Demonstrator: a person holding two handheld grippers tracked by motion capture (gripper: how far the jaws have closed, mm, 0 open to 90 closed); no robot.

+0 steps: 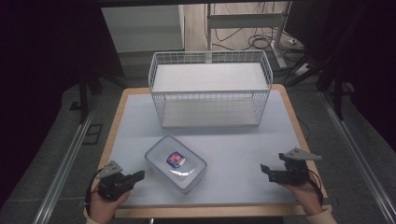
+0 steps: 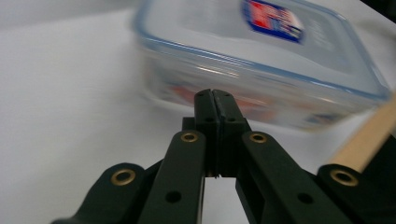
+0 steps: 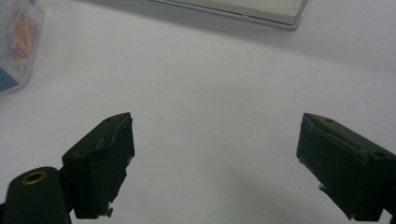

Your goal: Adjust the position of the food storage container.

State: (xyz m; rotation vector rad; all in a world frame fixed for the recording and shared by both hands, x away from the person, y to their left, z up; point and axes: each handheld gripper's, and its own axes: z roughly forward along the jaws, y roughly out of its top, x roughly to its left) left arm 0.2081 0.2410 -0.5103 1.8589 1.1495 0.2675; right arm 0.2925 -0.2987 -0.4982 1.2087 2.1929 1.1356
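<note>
Box (image 1: 176, 163), clear plastic with a blue-rimmed lid, lies on the white table (image 1: 243, 149) near its front edge, in front of the wire basket (image 1: 210, 88). Its lid carries a red-and-blue label (image 1: 175, 159); the writing is too blurred to read. The left gripper (image 1: 139, 176), jaws pressed together, points at the box's side, just short of it. The right gripper (image 1: 264, 170), jaws wide apart, rests well off to the right.
</note>
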